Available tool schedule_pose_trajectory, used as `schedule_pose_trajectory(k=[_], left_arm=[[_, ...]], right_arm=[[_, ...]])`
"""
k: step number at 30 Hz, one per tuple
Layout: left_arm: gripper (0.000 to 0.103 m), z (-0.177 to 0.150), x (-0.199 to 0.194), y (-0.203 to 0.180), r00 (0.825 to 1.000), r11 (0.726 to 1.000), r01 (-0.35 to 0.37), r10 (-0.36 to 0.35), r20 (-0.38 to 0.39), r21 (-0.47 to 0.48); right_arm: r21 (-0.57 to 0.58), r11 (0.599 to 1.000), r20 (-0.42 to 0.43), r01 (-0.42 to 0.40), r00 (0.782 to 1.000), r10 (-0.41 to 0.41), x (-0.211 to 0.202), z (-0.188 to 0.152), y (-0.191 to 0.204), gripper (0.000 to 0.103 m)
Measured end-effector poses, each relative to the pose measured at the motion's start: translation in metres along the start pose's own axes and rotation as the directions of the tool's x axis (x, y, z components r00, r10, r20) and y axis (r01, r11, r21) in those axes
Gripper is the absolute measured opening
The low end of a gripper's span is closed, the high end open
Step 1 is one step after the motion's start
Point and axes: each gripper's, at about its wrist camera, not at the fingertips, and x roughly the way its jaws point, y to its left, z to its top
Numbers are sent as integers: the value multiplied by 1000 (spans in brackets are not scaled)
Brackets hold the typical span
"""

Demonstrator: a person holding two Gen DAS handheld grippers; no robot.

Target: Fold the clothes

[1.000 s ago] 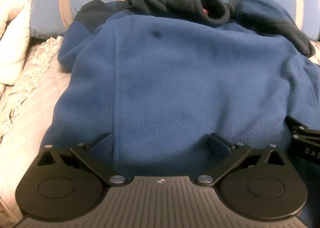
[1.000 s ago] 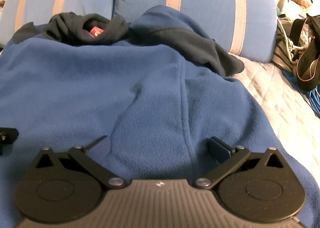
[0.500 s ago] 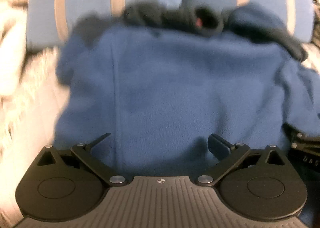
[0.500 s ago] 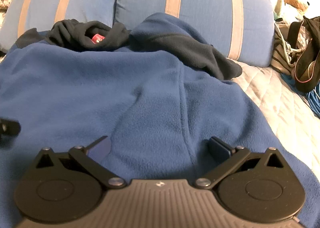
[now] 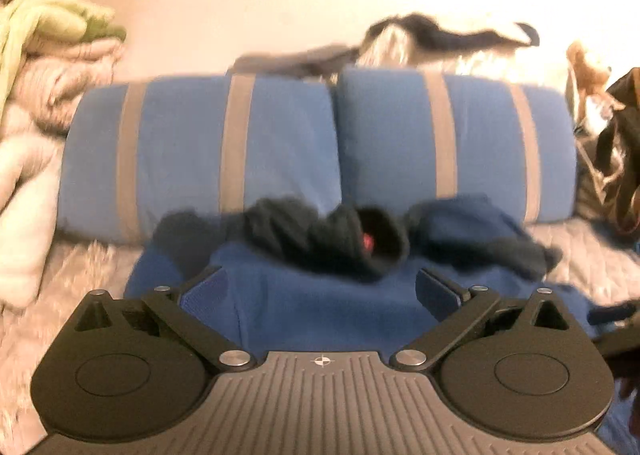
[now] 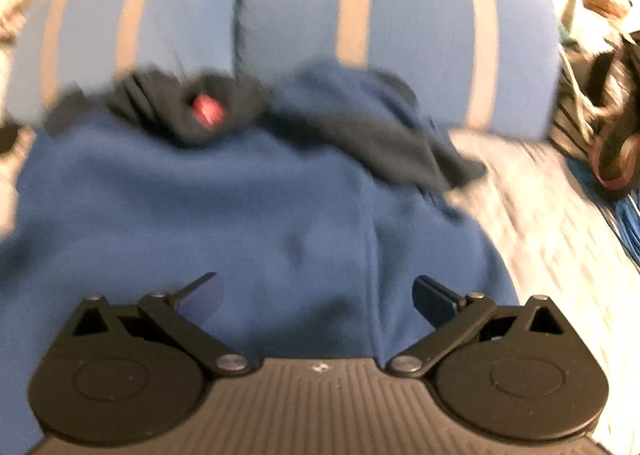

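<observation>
The blue jacket (image 6: pixel 248 223) is looking like soft, matt fleece, its dark collar (image 6: pixel 192 111) fuzzier still. Behind it, the striped pillows (image 5: pixel 248 159) are showing smooth woven cloth (the quilted bedspread (image 6: pixel 532 215) too).

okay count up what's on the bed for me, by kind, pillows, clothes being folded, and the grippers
Blue pillows with tan stripes: 2
Blue fleece jackets with dark navy collar and cuffs: 1
Black two-finger grippers, both open: 2
Total: 5
</observation>
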Motion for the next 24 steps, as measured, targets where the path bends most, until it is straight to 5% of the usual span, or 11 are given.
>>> schedule_pose_trajectory(k=[3,9,19,24], left_arm=[[103,15,15,1,999,1000,23,-24,31,17],[103,12,48,9,1000,997,19,-21,21,74],[103,7,48,15,995,993,79,-74,-62,83],[103,6,41,18,990,988,133,-128,-67,74]], right_arm=[[-37,999,94,-39,995,42,-9,29,-1,102],[-186,982,229,14,973,30,6,58,1,102],[-204,979,189,-2,981,42,45,80,-29,102],[-47,997,185,-64,980,71,45,99,-80,103]])
